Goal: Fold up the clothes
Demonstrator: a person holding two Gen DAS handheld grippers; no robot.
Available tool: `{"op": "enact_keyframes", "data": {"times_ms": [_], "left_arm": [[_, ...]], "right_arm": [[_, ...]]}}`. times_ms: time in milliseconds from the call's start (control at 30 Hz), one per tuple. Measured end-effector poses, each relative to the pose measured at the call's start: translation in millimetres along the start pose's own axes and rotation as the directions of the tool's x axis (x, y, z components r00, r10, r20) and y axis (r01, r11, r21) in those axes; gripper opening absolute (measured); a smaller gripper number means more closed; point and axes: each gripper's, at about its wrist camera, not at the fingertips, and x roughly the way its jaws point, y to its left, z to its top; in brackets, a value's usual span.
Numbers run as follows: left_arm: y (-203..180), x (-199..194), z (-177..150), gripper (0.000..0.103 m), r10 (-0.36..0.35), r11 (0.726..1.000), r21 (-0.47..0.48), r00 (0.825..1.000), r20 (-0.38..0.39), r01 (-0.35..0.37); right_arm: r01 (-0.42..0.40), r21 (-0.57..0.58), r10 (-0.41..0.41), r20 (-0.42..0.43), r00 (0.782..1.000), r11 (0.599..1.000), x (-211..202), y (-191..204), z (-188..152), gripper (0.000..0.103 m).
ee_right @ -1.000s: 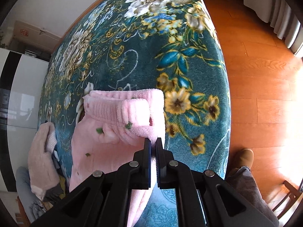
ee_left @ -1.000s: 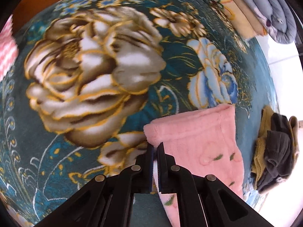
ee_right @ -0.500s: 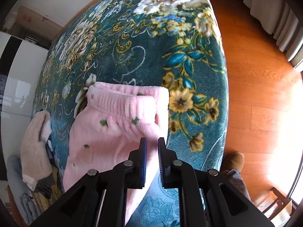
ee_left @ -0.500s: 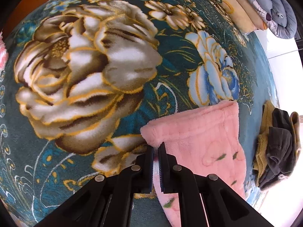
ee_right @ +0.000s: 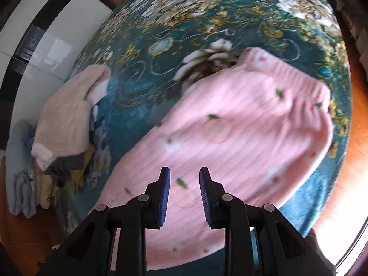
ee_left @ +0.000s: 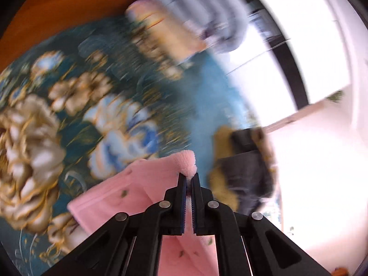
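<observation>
Now the left gripper (ee_left: 188, 179) has its jaws nearly together, pinching a fluffy corner of the pink fleece garment with small green leaf and white flower prints (ee_left: 142, 193); the pinched tuft bulges out just past the fingertips, and the rest of the cloth trails down to the near left of the jaws. That view is heavily blurred. Across in the right wrist view, the right gripper (ee_right: 184, 179) stands with its jaws well apart and nothing between them, its blue ribbed pads (ee_right: 166, 195) hovering over the near part of the same pink garment (ee_right: 241, 138). The garment lies spread on the bed's teal blanket with large gold and white flowers (ee_right: 184, 27), its gathered elastic waistband toward the far right. A pile of other clothes, a pale pink fleece piece on top of grey and yellow ones (ee_right: 66, 124), sits at the blanket's left edge, well apart from the pink garment. No readable writing or labels show in either view.
</observation>
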Motion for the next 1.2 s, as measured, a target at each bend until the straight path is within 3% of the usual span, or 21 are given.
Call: {"op": "enact_keyframes", "data": {"times_ms": [33, 100, 200, 300, 367, 500, 567, 633, 667, 800, 967, 1067, 1133, 1200], "left_arm": [[20, 7, -6, 0.004, 0.067, 0.997, -0.035, 0.997, -0.028, -0.068], [61, 21, -18, 0.004, 0.198, 0.974, -0.098, 0.976, -0.092, -0.206], [124, 40, -40, 0.004, 0.364, 0.895, -0.195, 0.909, -0.204, -0.402], [137, 43, -53, 0.004, 0.376, 0.879, -0.232, 0.905, -0.197, -0.416], [130, 47, -51, 0.006, 0.404, 0.880, -0.179, 0.891, -0.207, -0.440], [126, 59, -42, 0.010, 0.480, 0.861, -0.058, 0.844, -0.240, -0.506], [123, 64, -41, 0.028, 0.521, 0.840, -0.021, 0.817, -0.246, -0.542], [125, 65, -41, 0.030, 0.535, 0.835, 0.001, 0.810, -0.239, -0.551], [126, 66, -41, 0.031, 0.531, 0.837, -0.001, 0.813, -0.238, -0.547], [137, 64, -40, 0.034, 0.458, 0.872, -0.077, 0.863, -0.214, -0.483], [144, 62, -43, 0.029, 0.364, 0.904, -0.163, 0.911, -0.193, -0.396], [145, 68, -43, 0.019, 0.322, 0.905, -0.222, 0.926, -0.197, -0.362], [141, 61, -49, 0.015, 0.334, 0.897, -0.240, 0.924, -0.185, -0.372], [125, 56, -45, 0.013, 0.325, 0.909, -0.215, 0.931, -0.169, -0.356]], "right_arm": [[-0.013, -0.014, 0.013, -0.011, 1.000, 1.000, 5, 8, -5, 0.027], [-0.017, -0.045, 0.014, -0.047, 0.999, 0.999, 18, 20, -15, 0.027], [0.002, -0.065, -0.009, -0.102, 0.995, 0.998, 35, 23, -28, 0.027], [0.014, -0.065, -0.023, -0.128, 0.992, 0.998, 43, 19, -34, 0.027], [0.016, -0.057, -0.024, -0.129, 0.991, 0.998, 42, 16, -36, 0.027], [0.021, -0.042, -0.026, -0.131, 0.991, 0.999, 41, 11, -39, 0.027], [0.023, -0.035, -0.027, -0.132, 0.991, 0.999, 40, 8, -40, 0.027], [0.023, -0.028, -0.027, -0.135, 0.990, 0.999, 40, 6, -42, 0.027], [0.020, -0.026, -0.024, -0.141, 0.990, 0.999, 42, 7, -45, 0.027], [0.018, -0.023, -0.022, -0.170, 0.985, 1.000, 52, 10, -57, 0.027], [0.010, -0.023, -0.014, -0.179, 0.984, 1.000, 55, 12, -66, 0.027], [-0.001, -0.010, -0.001, -0.176, 0.984, 1.000, 55, 9, -68, 0.027], [-0.009, 0.002, 0.009, -0.174, 0.985, 1.000, 54, 6, -69, 0.027], [-0.017, 0.014, 0.019, -0.172, 0.985, 1.000, 53, 3, -69, 0.027]]}}
